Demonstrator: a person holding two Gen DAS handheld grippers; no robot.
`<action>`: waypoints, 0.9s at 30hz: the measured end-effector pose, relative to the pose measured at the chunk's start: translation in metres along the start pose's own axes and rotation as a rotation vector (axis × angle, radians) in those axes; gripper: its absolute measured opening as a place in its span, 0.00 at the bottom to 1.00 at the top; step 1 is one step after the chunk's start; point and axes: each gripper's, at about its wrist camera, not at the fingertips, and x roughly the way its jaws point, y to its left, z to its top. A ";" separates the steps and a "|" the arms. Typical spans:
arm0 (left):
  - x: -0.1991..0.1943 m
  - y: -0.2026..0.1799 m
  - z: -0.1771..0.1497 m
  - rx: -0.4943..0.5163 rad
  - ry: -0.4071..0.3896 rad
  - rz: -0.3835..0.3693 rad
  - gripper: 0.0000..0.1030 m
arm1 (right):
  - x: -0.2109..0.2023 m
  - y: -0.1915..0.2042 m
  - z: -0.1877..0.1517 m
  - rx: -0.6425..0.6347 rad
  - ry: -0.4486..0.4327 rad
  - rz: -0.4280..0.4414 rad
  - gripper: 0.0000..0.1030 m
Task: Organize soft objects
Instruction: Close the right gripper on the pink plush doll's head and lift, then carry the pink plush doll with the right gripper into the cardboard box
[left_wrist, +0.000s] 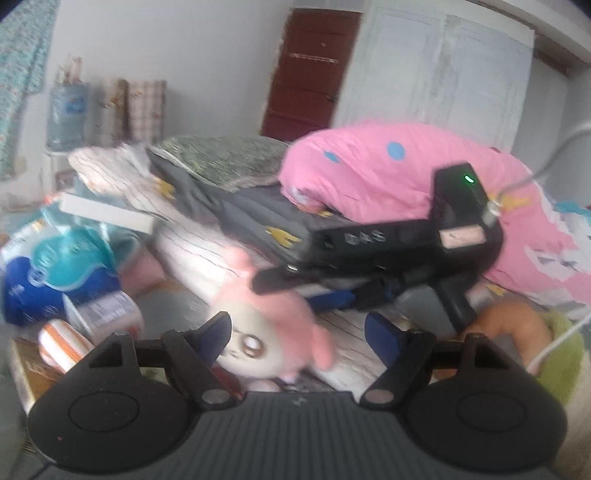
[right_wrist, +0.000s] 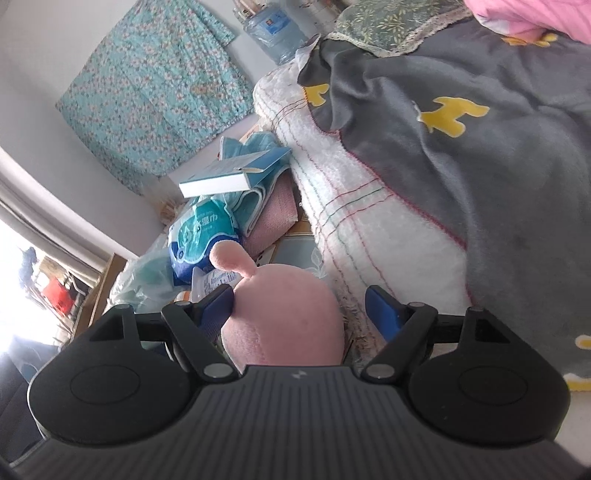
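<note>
**Plush toy straddled by both grippers, not yet clamped**

Right gripper (right_wrist: 300, 306): jaws spread wide, the pink plush toy (right_wrist: 286, 325) sat between them. The left-hand pad in its own view is touching or very nearly touching the toy's pink head; the other pad stands clear of it with a visible gap – so no squeeze is judged to be applied. The toy's ear (right_wrist: 229, 257) is seen poking up past the pads.

Left gripper (left_wrist: 297, 328): jaws likewise wide, nothing pressed. The same plush toy (left_wrist: 266, 332) is framed face-on between them, cream face and pink hood visible; picture is blurred, so contact cannot be confirmed.

The right gripper's body (left_wrist: 399, 243) is seen from the left view reaching in over the toy – the toy looks to be approached from two sides so that a floppy item can be steadied.

Toy location: at the foot of the folded stack – white towel (right_wrist: 354, 206) under a grey blanket (right_wrist: 461, 122), pink quilt (left_wrist: 388, 170) on top. The folded stack is presumably the sorted soft goods.

Further out: wet-wipes pack (right_wrist: 201, 236), book (right_wrist: 229, 177), water jug (left_wrist: 68, 110) – hard or packaged items, likely left aside
</note>
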 end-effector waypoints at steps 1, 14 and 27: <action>0.003 0.000 0.002 0.004 0.010 0.026 0.78 | -0.001 -0.003 0.000 0.010 -0.003 0.004 0.75; 0.058 0.012 0.000 -0.046 0.176 0.064 0.76 | -0.009 0.000 -0.001 -0.041 -0.039 0.032 0.76; 0.051 -0.003 0.004 -0.026 0.143 0.077 0.71 | -0.009 0.019 -0.010 -0.107 -0.072 -0.017 0.64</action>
